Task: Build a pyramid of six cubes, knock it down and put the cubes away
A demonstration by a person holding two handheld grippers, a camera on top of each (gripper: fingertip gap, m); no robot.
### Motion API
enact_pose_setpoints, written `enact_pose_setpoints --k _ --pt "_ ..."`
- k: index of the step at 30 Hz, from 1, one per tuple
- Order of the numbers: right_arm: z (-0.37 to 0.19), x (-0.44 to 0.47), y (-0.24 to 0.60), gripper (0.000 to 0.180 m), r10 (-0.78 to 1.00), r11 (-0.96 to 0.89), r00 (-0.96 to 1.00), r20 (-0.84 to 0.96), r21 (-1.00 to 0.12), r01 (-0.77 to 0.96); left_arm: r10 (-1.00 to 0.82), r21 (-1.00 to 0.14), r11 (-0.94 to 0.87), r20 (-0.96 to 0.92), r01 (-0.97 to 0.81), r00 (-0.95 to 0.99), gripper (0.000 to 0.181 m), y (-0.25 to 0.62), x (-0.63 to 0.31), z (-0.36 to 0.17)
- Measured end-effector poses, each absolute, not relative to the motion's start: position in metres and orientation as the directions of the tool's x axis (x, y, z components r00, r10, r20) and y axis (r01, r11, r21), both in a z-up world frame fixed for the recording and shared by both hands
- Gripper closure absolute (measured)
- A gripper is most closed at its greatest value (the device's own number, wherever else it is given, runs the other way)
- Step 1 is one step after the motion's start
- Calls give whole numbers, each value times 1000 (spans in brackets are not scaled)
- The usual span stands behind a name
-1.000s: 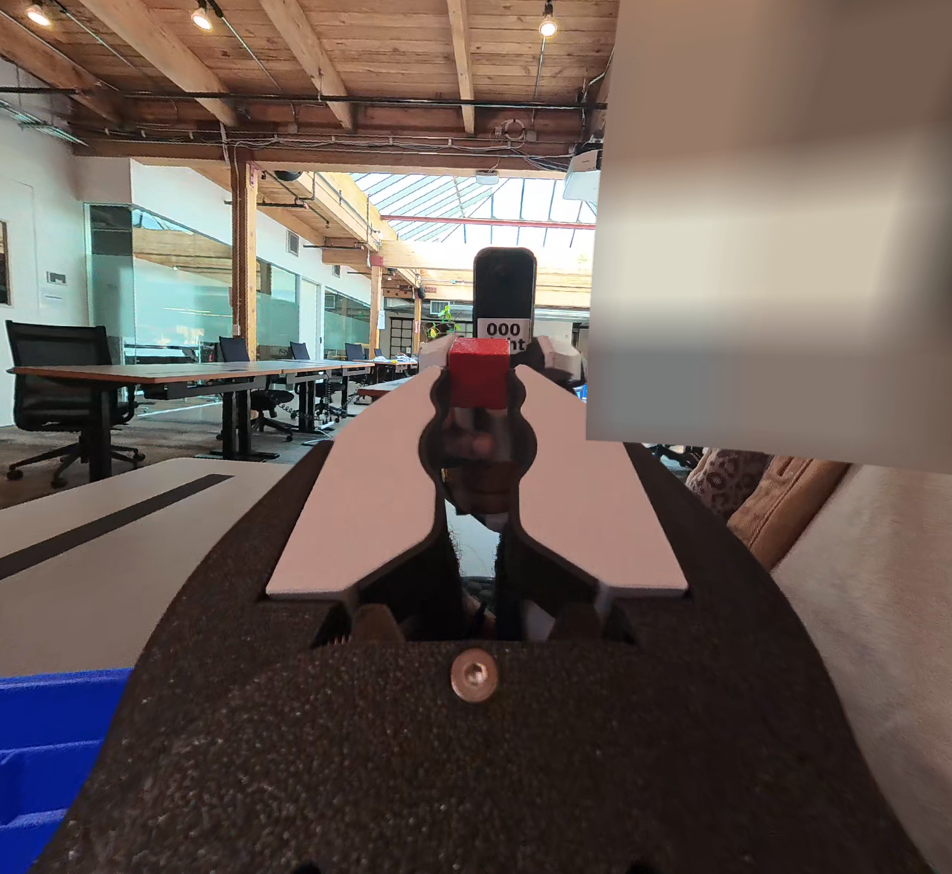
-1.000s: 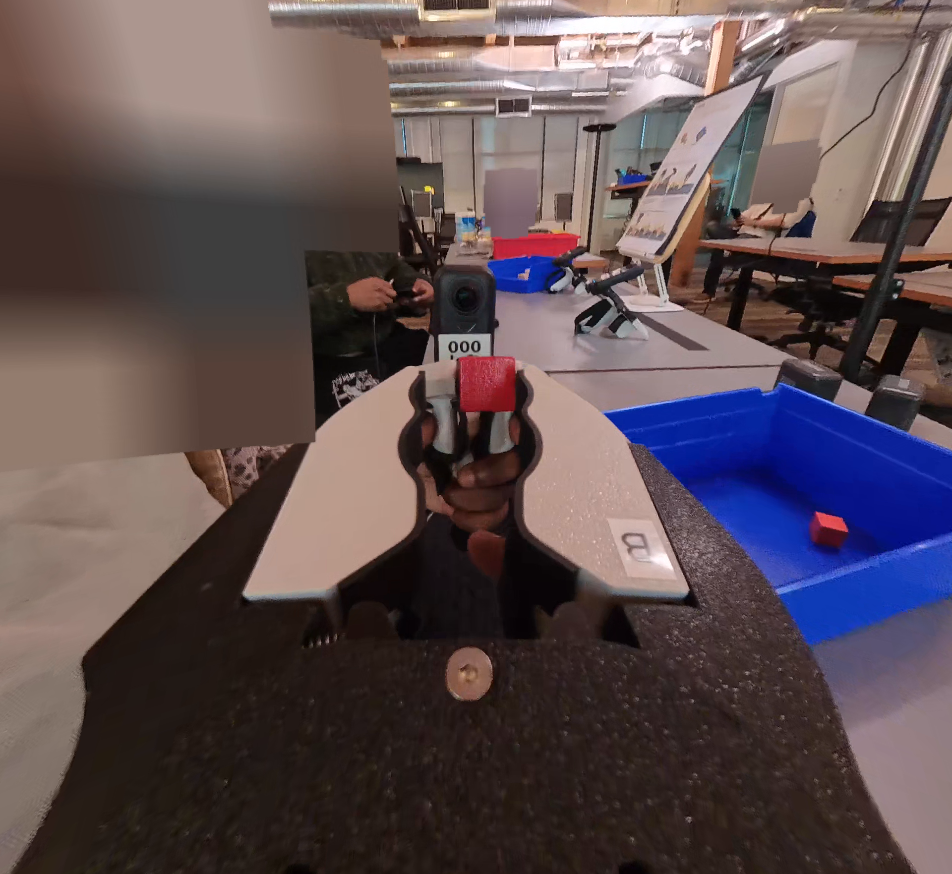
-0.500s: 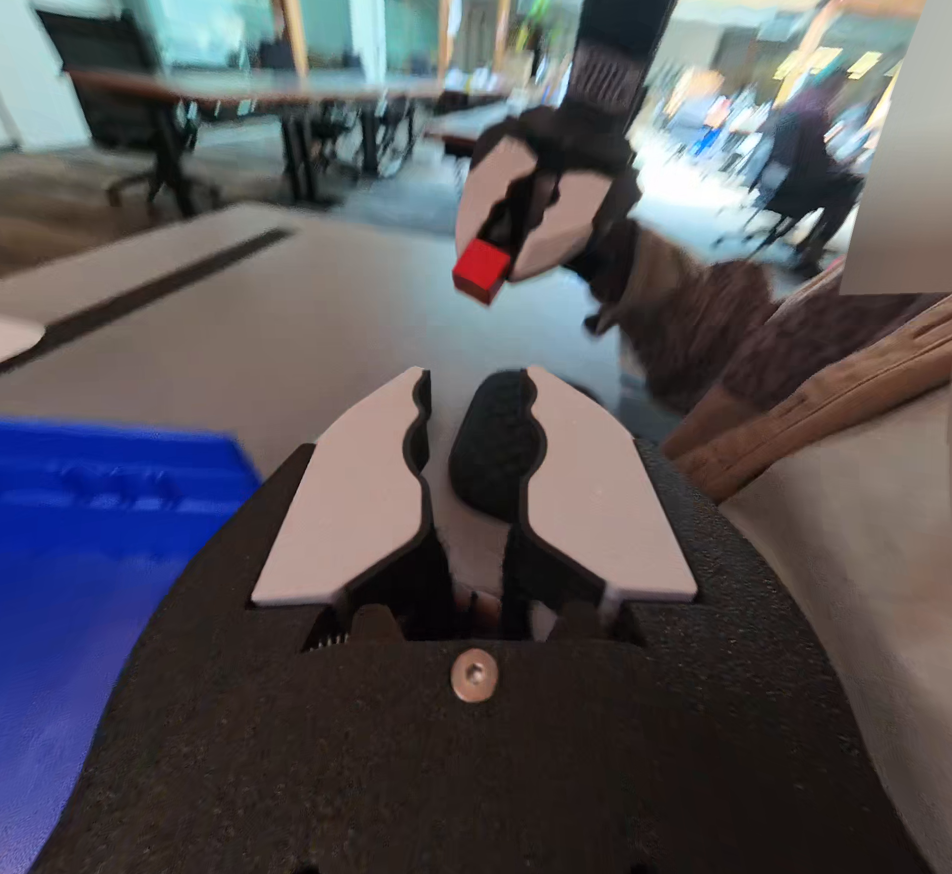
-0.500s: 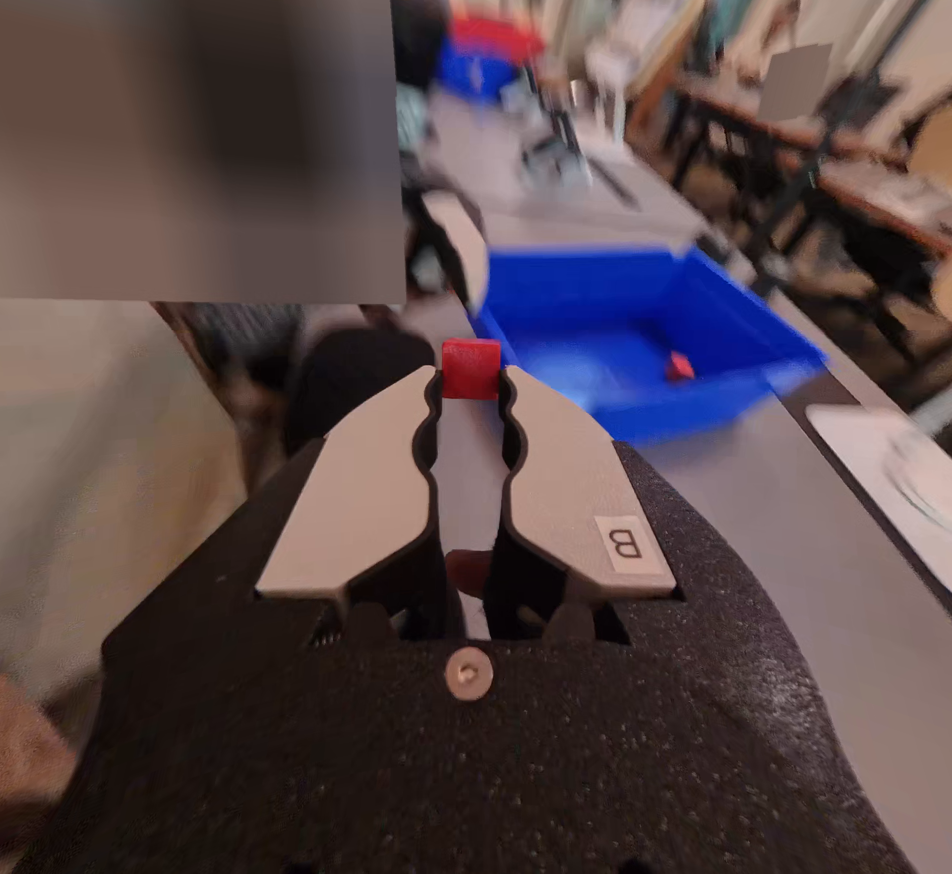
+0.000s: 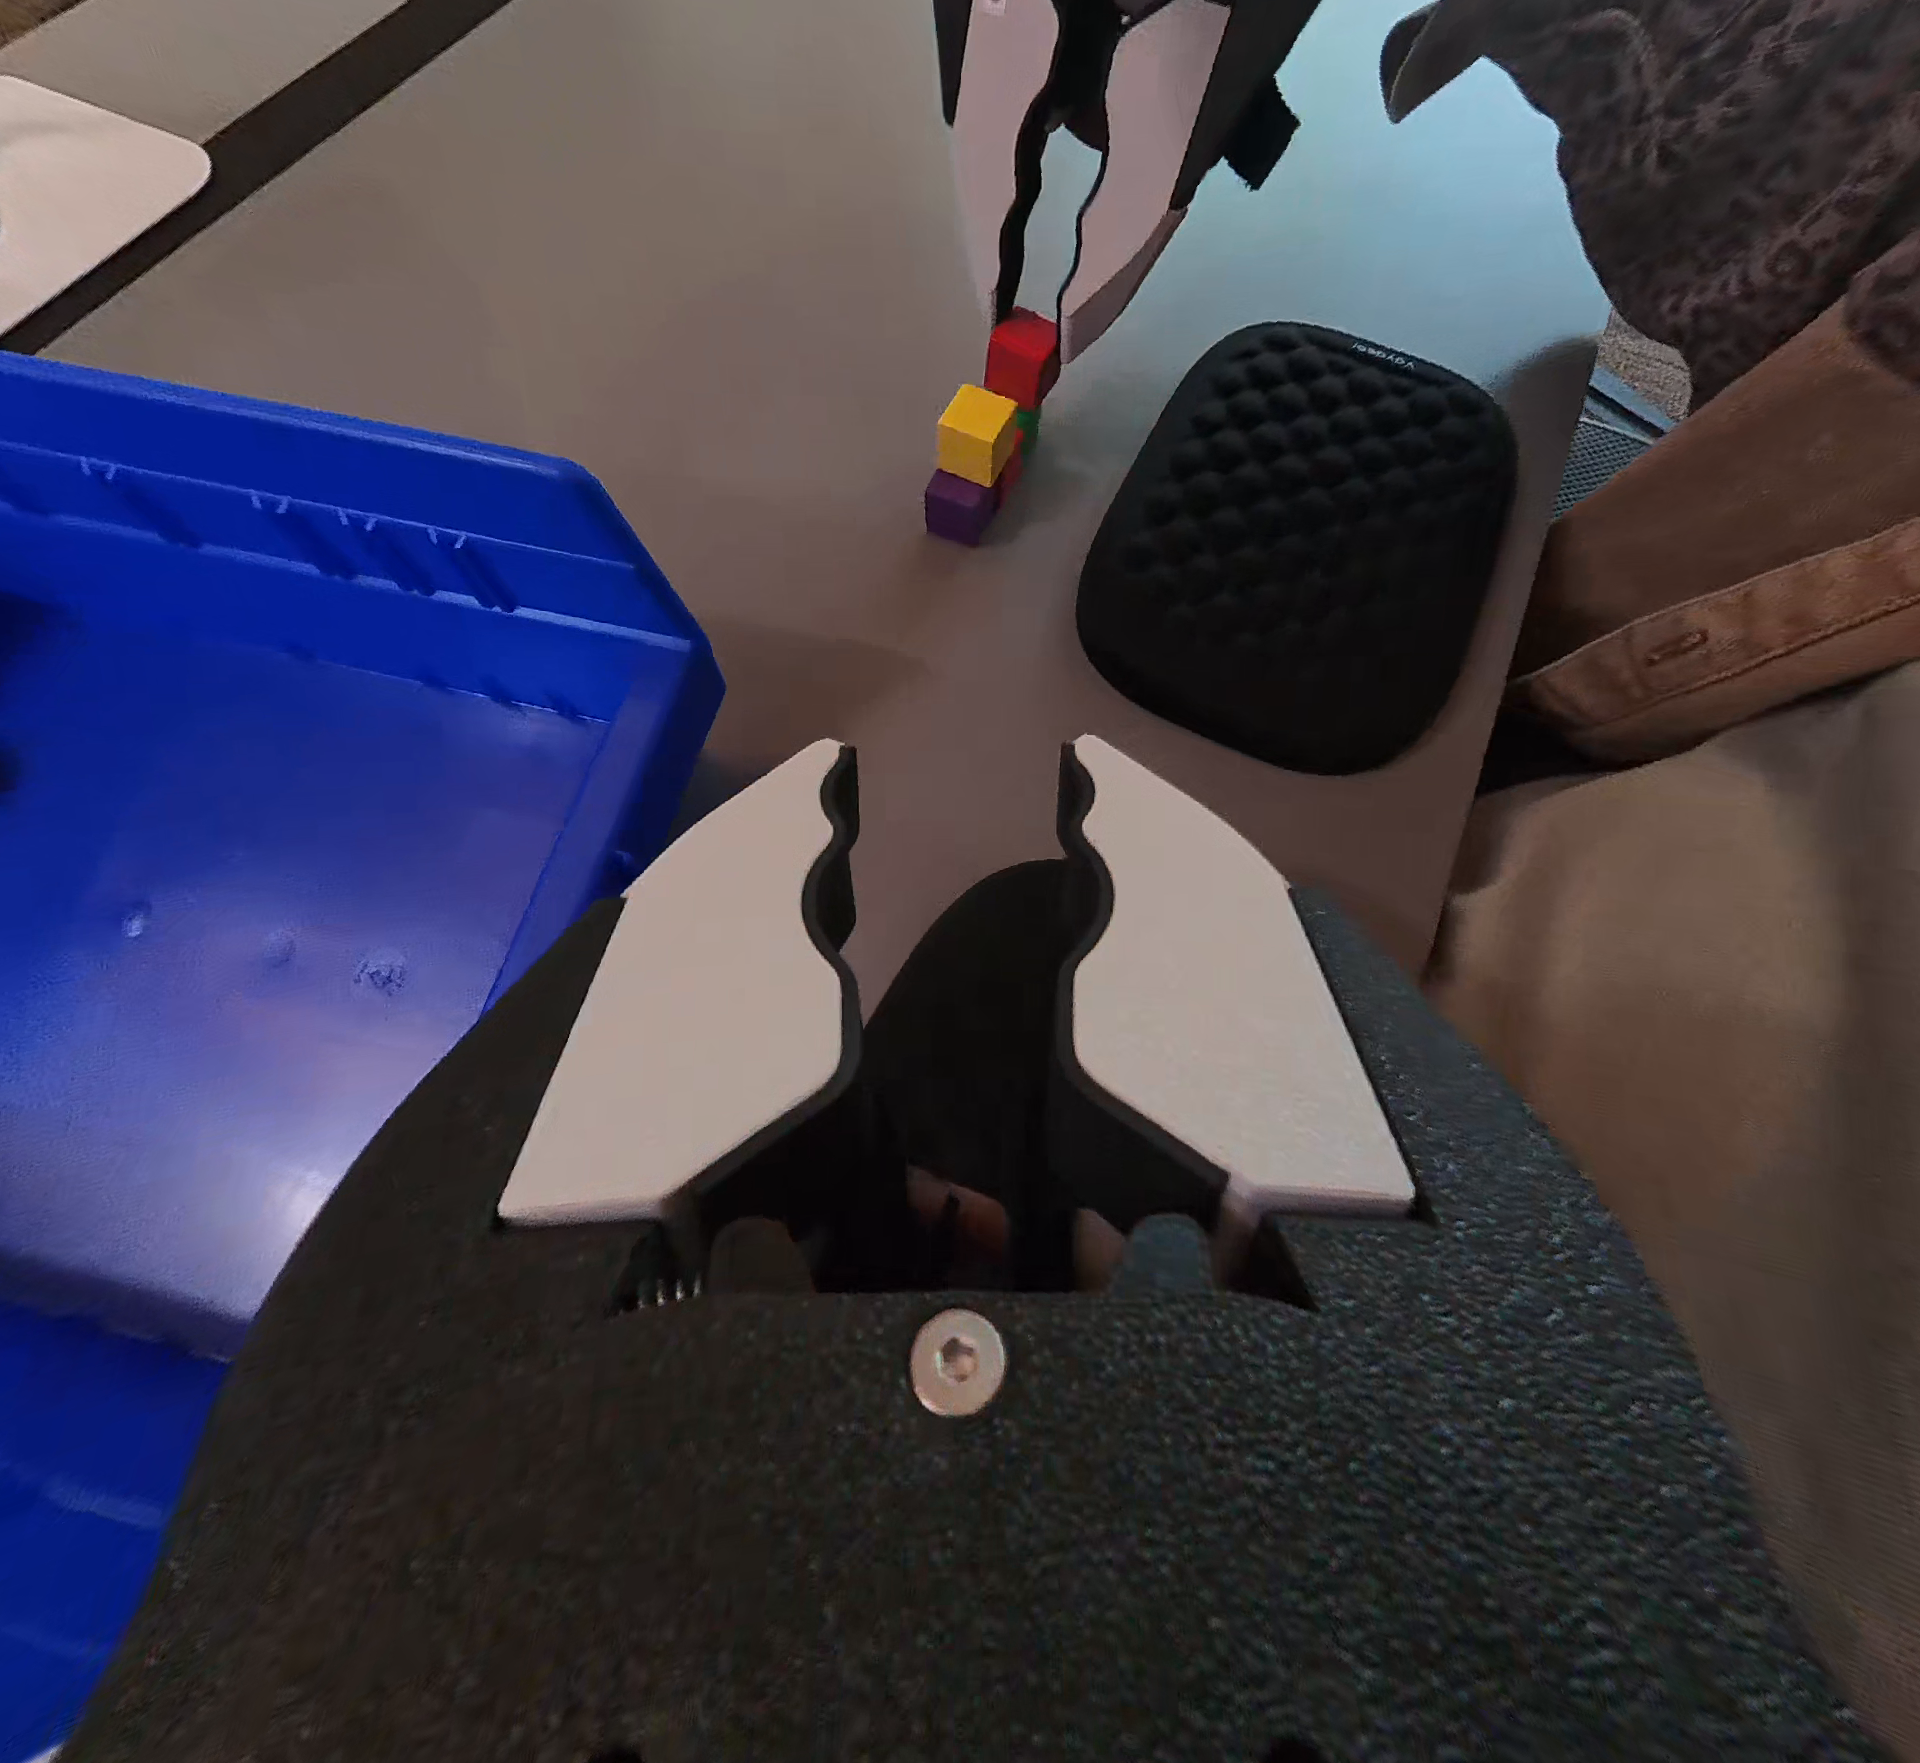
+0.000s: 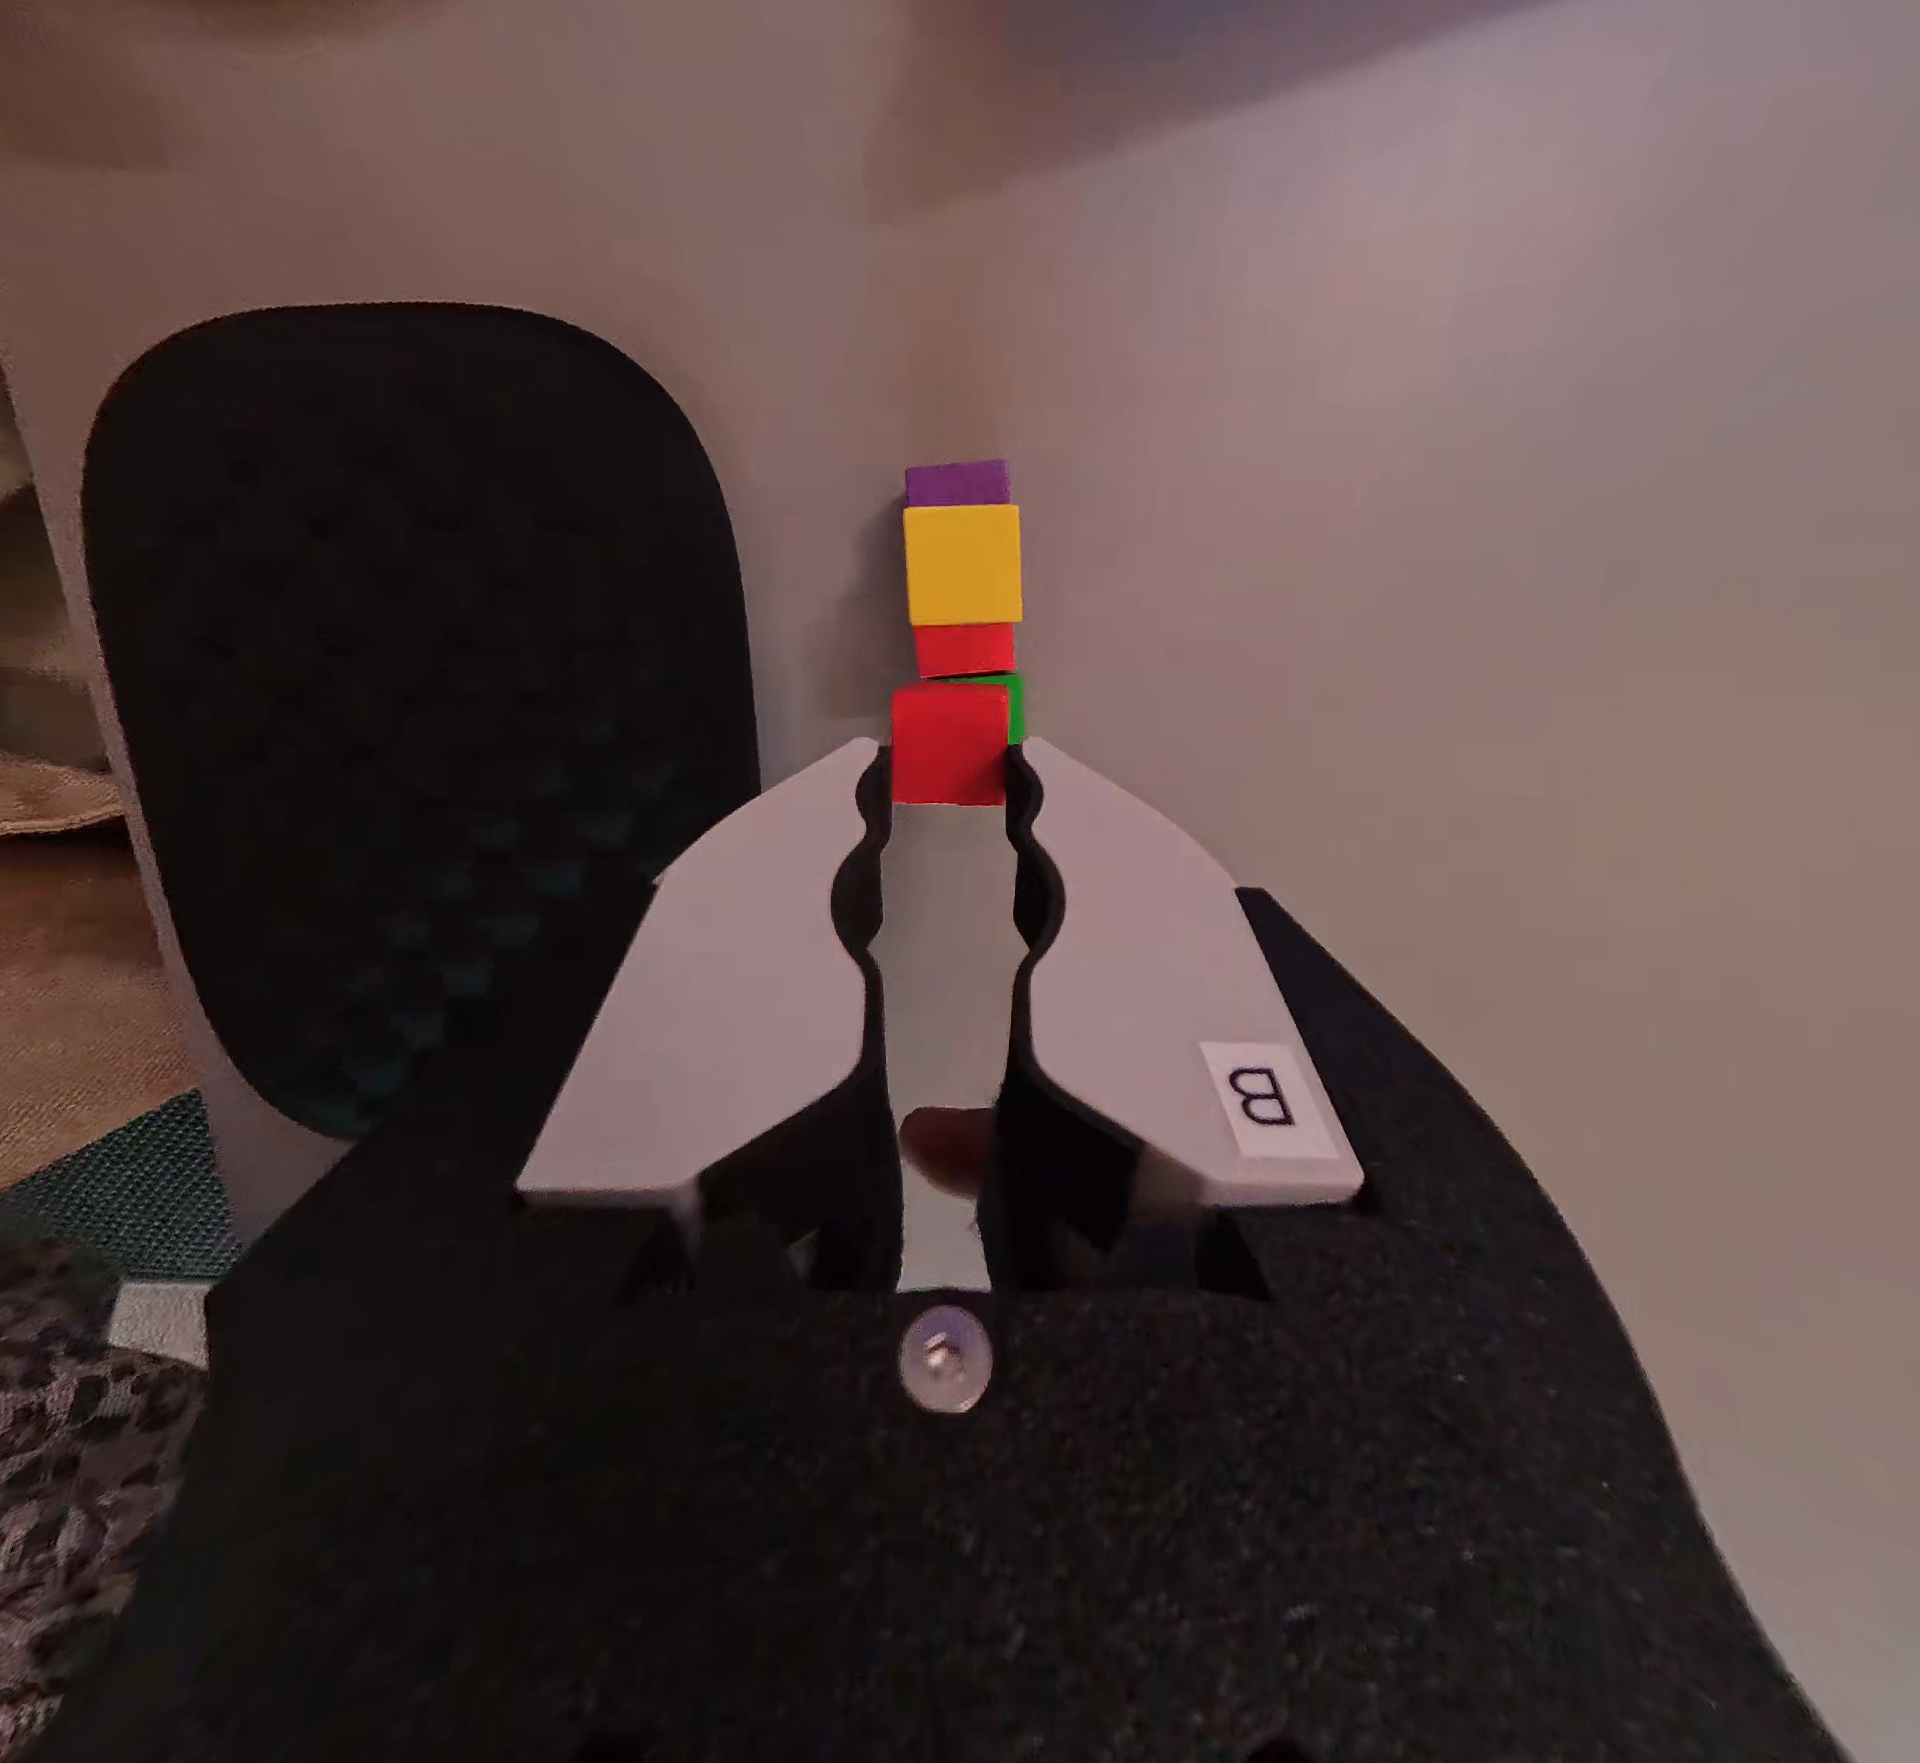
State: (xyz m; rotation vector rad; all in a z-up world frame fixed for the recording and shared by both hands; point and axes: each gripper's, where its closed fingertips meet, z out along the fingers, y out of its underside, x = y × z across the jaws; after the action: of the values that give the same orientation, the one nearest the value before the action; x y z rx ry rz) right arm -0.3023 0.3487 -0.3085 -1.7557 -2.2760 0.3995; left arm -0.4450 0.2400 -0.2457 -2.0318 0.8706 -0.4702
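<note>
- The red cube (image 6: pixel 950 743) sat pinched between the tips of the right hand-held gripper (image 6: pixel 950 778), held against the part-built pyramid on the table (image 5: pixel 644 186).
- In the left wrist view the pile showed a purple cube (image 5: pixel 958 504) at the near end of the base, a yellow cube (image 5: pixel 975 433) above it, a green cube (image 6: pixel 1016 707) peeking out beside the held one, and another red cube (image 6: pixel 963 647) between them.
- To seat it well, I judged the cube should come down level and square on its supports, the jaws then parting only a little and lifting straight off, since a sideways tug could spill the pile.
- The left hand-held gripper (image 5: pixel 956 768) hung empty with a moderate gap, near the blue bin (image 5: pixel 312 726) and the black padded rest (image 5: pixel 1299 550).
- Half a second earlier the right hand-held gripper carried the cube in the air above the table; a second earlier both tools gripped it together.
</note>
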Motion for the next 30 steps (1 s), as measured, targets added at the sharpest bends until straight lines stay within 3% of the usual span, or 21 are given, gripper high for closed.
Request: enact_pose_setpoints --k 10,30 --pt "-316 -308 350 159 951 300 -310 11 -278 912 -722 -816 -409 15 -409 691 145 243 -448 -250" --pt "-315 -316 346 159 947 303 -321 2 -334 892 -723 -806 -409 -1 -429 691 148 246 -453 -252"
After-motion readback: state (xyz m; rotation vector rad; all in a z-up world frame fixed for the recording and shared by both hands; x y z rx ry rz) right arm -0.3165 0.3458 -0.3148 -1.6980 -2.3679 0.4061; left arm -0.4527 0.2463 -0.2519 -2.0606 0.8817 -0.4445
